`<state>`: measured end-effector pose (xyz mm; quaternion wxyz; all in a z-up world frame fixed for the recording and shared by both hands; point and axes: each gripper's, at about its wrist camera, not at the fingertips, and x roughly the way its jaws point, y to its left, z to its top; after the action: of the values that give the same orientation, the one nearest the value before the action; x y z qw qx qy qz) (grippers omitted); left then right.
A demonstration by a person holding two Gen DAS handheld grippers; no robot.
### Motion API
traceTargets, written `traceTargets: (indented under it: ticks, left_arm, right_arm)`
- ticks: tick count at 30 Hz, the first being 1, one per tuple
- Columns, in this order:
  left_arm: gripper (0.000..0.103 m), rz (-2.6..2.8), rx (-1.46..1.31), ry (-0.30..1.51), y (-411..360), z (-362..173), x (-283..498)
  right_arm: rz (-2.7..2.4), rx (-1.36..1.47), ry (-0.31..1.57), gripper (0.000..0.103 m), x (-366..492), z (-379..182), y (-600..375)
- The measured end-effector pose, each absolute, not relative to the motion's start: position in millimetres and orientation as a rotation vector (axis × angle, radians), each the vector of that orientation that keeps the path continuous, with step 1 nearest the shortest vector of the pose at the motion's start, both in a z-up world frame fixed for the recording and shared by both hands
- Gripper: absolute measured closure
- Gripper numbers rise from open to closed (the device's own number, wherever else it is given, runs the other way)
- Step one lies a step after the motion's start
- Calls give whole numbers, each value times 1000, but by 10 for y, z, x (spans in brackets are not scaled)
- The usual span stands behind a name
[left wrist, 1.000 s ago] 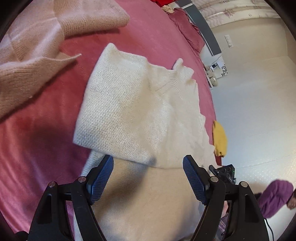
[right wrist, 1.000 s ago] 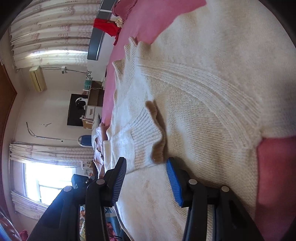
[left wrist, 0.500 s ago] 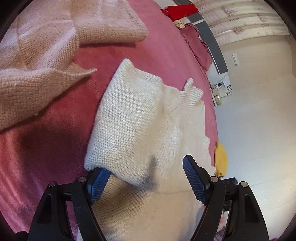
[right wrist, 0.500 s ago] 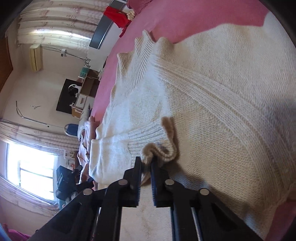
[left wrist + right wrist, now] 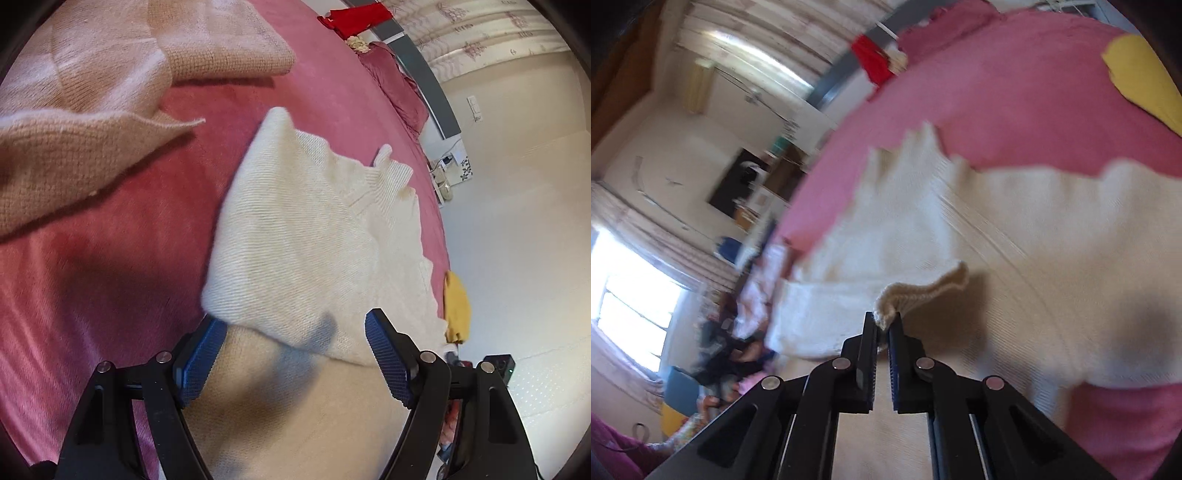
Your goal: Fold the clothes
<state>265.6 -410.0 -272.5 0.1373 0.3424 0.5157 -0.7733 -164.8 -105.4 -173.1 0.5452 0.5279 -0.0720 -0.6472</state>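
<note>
Right gripper (image 5: 882,326) pinches the ribbed cuff (image 5: 923,290) of the cream sweater (image 5: 306,251), mid-frame on the pink bed (image 5: 110,277). Left gripper (image 5: 295,354) gapes wide above it, holding nothing. Right view blurred; sweater hem cut off below.

A second earlier the right gripper (image 5: 882,325) stood with its jaws wide on either side of the ribbed cuff (image 5: 923,291) of the cream sweater (image 5: 295,240), which lay flat on the pink bed (image 5: 110,258). The jaws closed, nipping the cuff's edge, and the gripper then rose and rolled, drawing the cuff up off the sweater's body. In the left wrist view, the folded sleeve slid nearer the left gripper (image 5: 295,354), until its lower corner reached the near jaw's tip.
</note>
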Motion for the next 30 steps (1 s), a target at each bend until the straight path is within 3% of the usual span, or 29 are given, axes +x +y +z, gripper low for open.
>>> traceTargets:
  ticks: [5, 7, 14, 19, 23, 27, 29, 30]
  left_arm:
    - [24, -2228, 1049, 1446, -4050, -2641, 2777]
    - [24, -2234, 1064, 1437, -4049, -2549, 2790]
    - [24, -2391, 1045, 1391, -4138, -2157, 2359]
    - [24, -2390, 1068, 1347, -4336, -2288, 1847]
    - [24, -2275, 1108, 1367, -4508, -2637, 1755]
    - [24, -2301, 1082, 1336, -4492, -2713, 1796]
    - [24, -2314, 1098, 1255, -4404, -2642, 1783]
    - [24, -2321, 1103, 1218, -4355, -2598, 1778]
  right_arm:
    - [-1574, 1416, -145, 92, -1706, -2206, -941]
    - [-1557, 1447, -206, 85, -1736, -2230, -886]
    - [-1616, 1492, -251, 77, -1883, -2045, -659]
    - [-1500, 1403, -385, 73, -1860, -1880, -891]
    - [-1341, 1466, -389, 73, -1859, -2167, -1365]
    - [-1346, 1549, -519, 84, -2076, -2514, -1339]
    - [-1338, 1548, -594, 81, -2116, -2527, -1263]
    - [-1363, 1521, -565, 74, -2101, -2441, -1210]
